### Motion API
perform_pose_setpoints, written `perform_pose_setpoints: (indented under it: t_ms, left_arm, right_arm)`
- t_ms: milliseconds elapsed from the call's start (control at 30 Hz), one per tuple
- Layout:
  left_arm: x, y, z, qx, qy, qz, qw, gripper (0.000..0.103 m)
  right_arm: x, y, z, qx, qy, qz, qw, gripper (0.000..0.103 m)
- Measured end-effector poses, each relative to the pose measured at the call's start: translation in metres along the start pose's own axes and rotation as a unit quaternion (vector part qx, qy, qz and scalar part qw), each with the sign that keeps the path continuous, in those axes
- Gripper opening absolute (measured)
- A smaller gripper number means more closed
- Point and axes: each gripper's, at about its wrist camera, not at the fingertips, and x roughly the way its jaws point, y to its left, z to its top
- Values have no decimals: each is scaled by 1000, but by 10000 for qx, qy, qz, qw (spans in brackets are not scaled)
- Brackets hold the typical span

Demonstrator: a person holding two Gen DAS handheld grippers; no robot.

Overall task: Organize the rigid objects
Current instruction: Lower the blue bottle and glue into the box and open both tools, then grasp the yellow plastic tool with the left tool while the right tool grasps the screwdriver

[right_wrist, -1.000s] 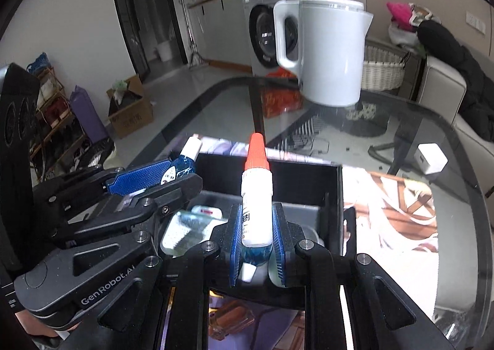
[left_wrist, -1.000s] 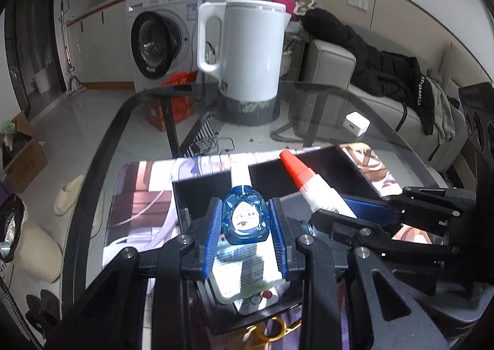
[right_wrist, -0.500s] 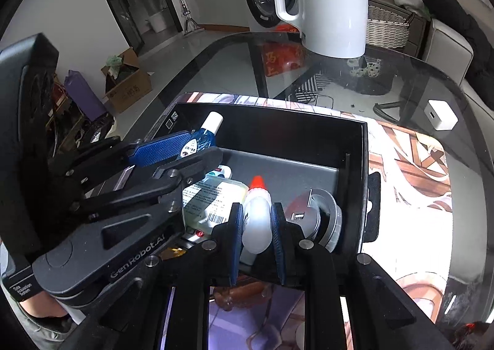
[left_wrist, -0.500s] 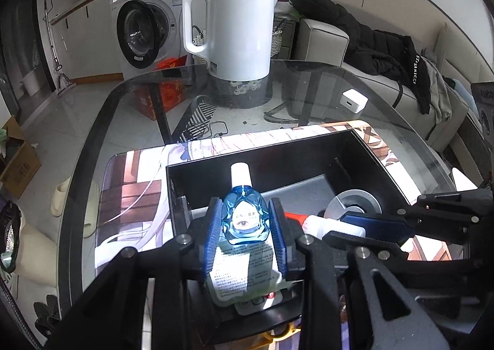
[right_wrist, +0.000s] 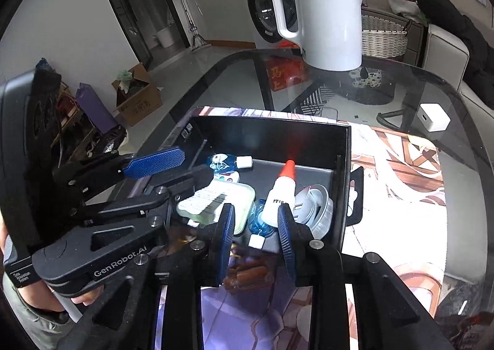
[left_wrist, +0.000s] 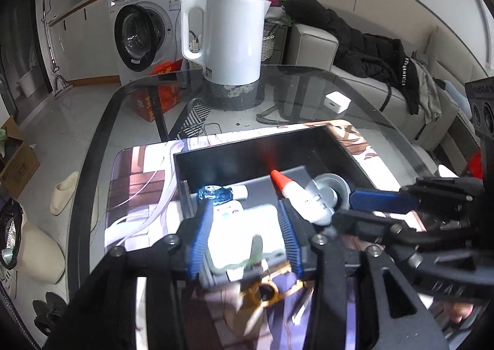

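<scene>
Release point: both claws spread over black bin (right_wrist: 342, 146).
Left gripper (left_wrist: 244, 234) straddles eye-drop bottle (left_wrist: 216, 194); right gripper (right_wrist: 254, 231) flanks glue bottle (right_wrist: 279, 195), both resting inside.

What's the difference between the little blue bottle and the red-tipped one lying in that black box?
The blue bottle is clear blue with a white cap; the glue bottle is white with a red cone tip. The blue bottle lies sideways at the box's far left; the glue bottle points away, leaning against a grey tape roll. Both lie released in the box, neither gripped.
</scene>
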Motion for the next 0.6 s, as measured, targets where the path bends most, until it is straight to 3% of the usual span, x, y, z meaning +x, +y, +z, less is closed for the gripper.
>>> perform_pose_setpoints:
  t_ms: [267,433,600]
  left_arm:
    - [-27,1,-25,436,246,-176,9986,49]
    - [-24,-6,-38,749,450,-177,9960,54]
    - [-21,-1,-47,737,659,-280,9947,54]
  right_arm:
    - [-31,-1,-24,10,119,272,9996,29]
    - [-16,-3,-35,169,492,443,9977,29]
    - [13,-4,-41,451,877,468,9940,30]
